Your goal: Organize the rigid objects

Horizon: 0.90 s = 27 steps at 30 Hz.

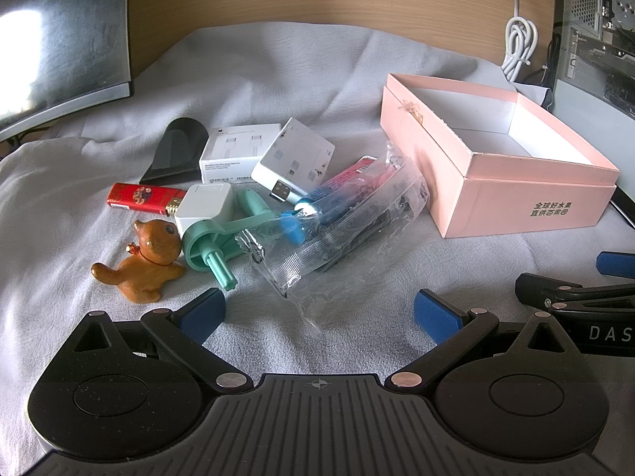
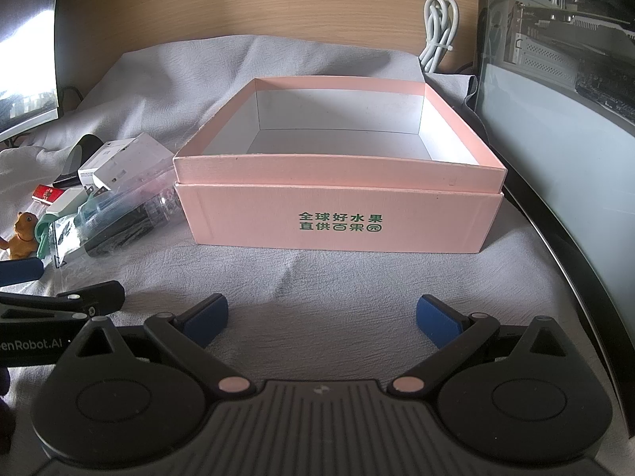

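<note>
A pile of small objects lies on the grey cloth in the left wrist view: a brown ceramic animal (image 1: 139,265), a red lighter (image 1: 143,199), a white charger (image 1: 204,207), a green plastic handle (image 1: 216,246), a clear plastic bag (image 1: 337,222) with dark and blue items, two white boxes (image 1: 238,150) (image 1: 295,160) and a black nozzle (image 1: 176,150). An open pink box (image 2: 337,214) stands empty to their right, also in the left wrist view (image 1: 496,182). My left gripper (image 1: 317,313) is open and empty just before the bag. My right gripper (image 2: 321,315) is open and empty in front of the pink box.
A monitor (image 1: 59,39) stands at the back left. A coiled white cable (image 2: 438,31) hangs on the wooden back panel. A glass-sided computer case (image 2: 555,79) stands close on the right. Grey cloth (image 2: 317,273) covers the table.
</note>
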### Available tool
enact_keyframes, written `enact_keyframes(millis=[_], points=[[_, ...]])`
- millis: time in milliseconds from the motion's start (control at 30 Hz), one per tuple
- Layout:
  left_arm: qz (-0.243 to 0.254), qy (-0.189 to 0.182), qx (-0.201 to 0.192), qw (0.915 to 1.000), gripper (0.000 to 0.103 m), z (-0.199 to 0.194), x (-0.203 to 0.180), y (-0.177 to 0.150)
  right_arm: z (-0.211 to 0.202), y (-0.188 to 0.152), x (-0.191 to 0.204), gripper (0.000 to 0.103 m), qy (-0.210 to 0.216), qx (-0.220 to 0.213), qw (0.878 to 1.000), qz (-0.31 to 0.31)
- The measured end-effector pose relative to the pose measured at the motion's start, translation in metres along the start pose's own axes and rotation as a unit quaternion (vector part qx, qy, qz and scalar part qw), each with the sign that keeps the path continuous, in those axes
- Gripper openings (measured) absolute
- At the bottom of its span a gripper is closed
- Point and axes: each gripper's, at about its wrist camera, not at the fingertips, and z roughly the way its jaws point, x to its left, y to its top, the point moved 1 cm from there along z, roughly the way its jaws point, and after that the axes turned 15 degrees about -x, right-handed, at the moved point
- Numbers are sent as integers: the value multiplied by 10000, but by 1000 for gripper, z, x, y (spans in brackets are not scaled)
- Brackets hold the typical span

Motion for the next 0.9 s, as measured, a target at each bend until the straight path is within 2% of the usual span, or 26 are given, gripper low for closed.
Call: enact_keyframes(millis=[267, 400, 433, 533, 600, 700, 800, 867, 900], points=[[-26, -23, -14, 10000, 103, 0, 1, 0, 0, -2, 1, 101, 17, 1, 10000, 14], [-333, -331, -139, 9988, 103, -12, 13, 0, -1, -2, -1, 101, 102, 31, 9999, 26], [-261, -358, -186, 9988, 103, -22, 21, 0, -1, -2, -2, 101, 133, 60, 9999, 8], [339, -302, -728, 9963, 103, -43, 24, 11, 5, 2, -4, 103, 307, 265, 9991, -84], [730, -519, -918, 9917, 103, -48, 26, 23, 7, 5, -5, 103, 407, 386, 9983, -150], [1209, -1025, -783, 9843, 103, -36, 18, 41, 10, 6, -6, 103, 521, 449, 9973, -268], [1264, -1385, -594, 9805, 102, -14, 5, 54, 11, 6, -5, 103, 523, 455, 9972, -277], [1271, -1567, -337, 9788, 100, 6, -5, 56, 11, 6, -5, 103, 521, 455, 9972, -277], [1293, -1609, -208, 9782, 88, 15, -8, 56, 11, 6, -5, 103, 533, 452, 9972, -283]])
